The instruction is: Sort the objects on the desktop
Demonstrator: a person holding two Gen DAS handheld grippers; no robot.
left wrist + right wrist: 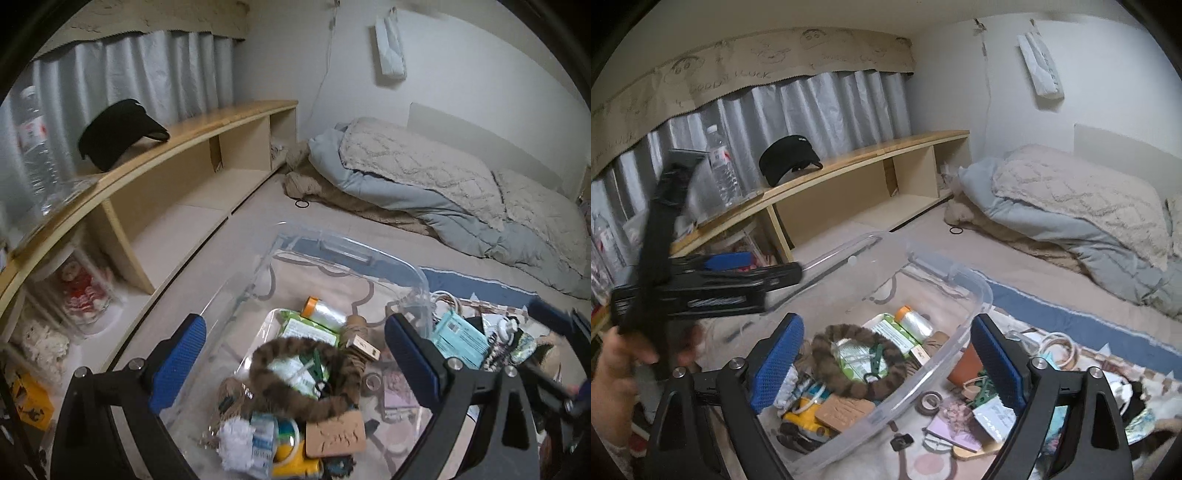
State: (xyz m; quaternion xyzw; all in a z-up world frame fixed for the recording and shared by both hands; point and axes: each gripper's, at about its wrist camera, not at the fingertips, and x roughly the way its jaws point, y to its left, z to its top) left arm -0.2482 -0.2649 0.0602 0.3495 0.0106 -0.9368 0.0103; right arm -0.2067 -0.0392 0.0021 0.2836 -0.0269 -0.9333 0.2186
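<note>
Left tool (295,354): blue pads spread wide, nothing pinched, seen above the clear plastic storage bin (417,273). Right tool (886,363): blue pads spread wide, nothing pinched, the bin's near rim seen passing between the pads without contact. In the right wrist view, the left tool is seen at 9 o'clock, blurred, gripped by a hand (617,365).

Inside the bin: a brown striped furry ring (849,384) at centre, a green clothespin (877,363) within it, a green wet-wipe pack (890,332) at 12 o'clock of the ring, a clear film roll with orange cap (916,321) beyond that. A tan embossed leather card (846,410) and a yellow tape dispenser (805,413) are found at 6 to 7 o'clock of the ring.

Outside the bin, at 3 to 4 o'clock, on the patterned rug (1034,295): a brown tape roll (931,400), a pale pink notepad (955,421), a terracotta pot (964,365), white wire rings (1058,349).

At 12 o'clock, farther off: a long wooden shelf (886,147) carrying a black visor cap (786,162) and a clear water bottle (722,173). At 2 o'clock: folded grey-blue bedding (1071,214) on the floor.
</note>
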